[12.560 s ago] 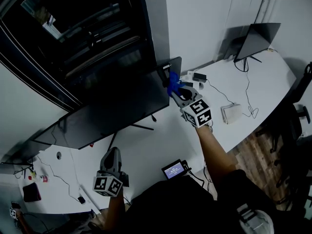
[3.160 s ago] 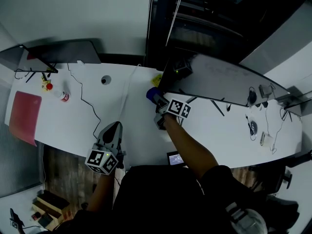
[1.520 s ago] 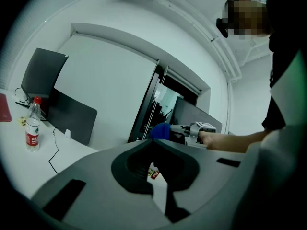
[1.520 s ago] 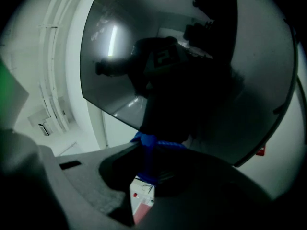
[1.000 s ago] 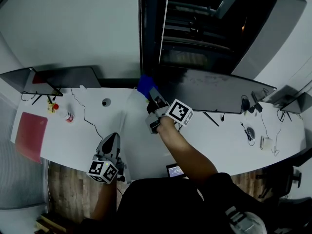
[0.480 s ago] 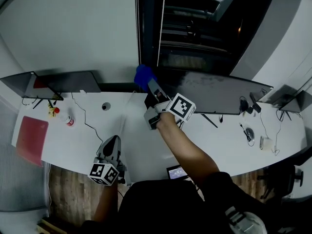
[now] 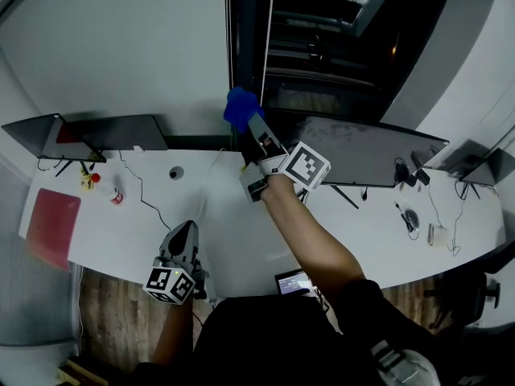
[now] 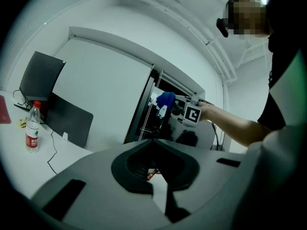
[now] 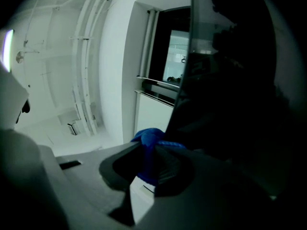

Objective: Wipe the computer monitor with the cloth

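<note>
The right arm is stretched forward over the white desk [image 7: 229,236]. The right gripper [image 7: 256,129] is held high at the upper left corner of the computer monitor [image 7: 362,155], with its jaws clamped on the blue cloth [image 9: 149,145]. The cloth is seen just beside the monitor's left edge; contact cannot be judged. Open wall and bare desk are found to the left of that edge. The left gripper [image 8: 153,139] is held low by the desk's front edge, with its jaws pressed together on nothing.
</note>
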{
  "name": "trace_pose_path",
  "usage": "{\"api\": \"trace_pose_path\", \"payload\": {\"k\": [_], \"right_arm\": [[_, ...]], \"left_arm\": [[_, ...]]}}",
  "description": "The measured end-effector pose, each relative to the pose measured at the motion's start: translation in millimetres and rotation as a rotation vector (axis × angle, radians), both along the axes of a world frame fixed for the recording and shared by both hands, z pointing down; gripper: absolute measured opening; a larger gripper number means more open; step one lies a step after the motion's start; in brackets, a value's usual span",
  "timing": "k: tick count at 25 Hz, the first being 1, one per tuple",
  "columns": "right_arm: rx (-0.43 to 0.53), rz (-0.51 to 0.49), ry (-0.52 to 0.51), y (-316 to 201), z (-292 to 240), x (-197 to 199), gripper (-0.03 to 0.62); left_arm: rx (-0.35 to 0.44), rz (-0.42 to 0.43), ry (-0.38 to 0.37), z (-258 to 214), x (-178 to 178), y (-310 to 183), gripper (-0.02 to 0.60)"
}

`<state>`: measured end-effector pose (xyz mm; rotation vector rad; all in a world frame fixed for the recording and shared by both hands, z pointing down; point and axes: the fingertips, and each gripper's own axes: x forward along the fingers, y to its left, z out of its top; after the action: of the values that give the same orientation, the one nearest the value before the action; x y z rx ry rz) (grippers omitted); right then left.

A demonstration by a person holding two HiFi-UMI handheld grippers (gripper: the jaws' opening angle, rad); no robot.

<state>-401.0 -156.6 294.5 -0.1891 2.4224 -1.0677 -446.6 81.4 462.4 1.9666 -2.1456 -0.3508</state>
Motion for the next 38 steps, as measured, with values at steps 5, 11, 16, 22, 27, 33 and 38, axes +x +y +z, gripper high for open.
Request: {"api": "trace_pose_path", "payload": {"k": [5, 11, 16, 22, 27, 33, 38], "right_arm": [[0.198, 0.031, -0.074, 9, -51, 35, 0.061], [0.572, 0.179, 0.069, 40, -61, 125, 0.061], [0.787, 0.301, 0.282, 82, -27, 214, 0.061], [0.87, 0.427, 0.551, 149, 44, 330, 0.061], [0.741, 0.475, 0.677, 201, 112, 426, 0.061], [0.611, 0.495, 0.764, 269, 172, 504, 0.061], [0.543, 0.47, 0.793, 322, 204, 532, 0.061]], "left_arm": [[0.002, 0.008, -0.007, -2, 9, 5, -0.006], [-0.005, 0.05, -0.009, 0, 36, 5, -0.006], [0.023, 0.119, -0.036, -14, 84, -2, -0.006], [0.033, 0.2, -0.058, -21, 179, 19, -0.006], [0.012, 0.22, -0.088, -10, 258, 60, -0.006], [-0.035, 0.236, -0.132, 10, 337, 119, -0.006], [-0.053, 0.241, -0.187, 18, 368, 164, -0.006]]}}
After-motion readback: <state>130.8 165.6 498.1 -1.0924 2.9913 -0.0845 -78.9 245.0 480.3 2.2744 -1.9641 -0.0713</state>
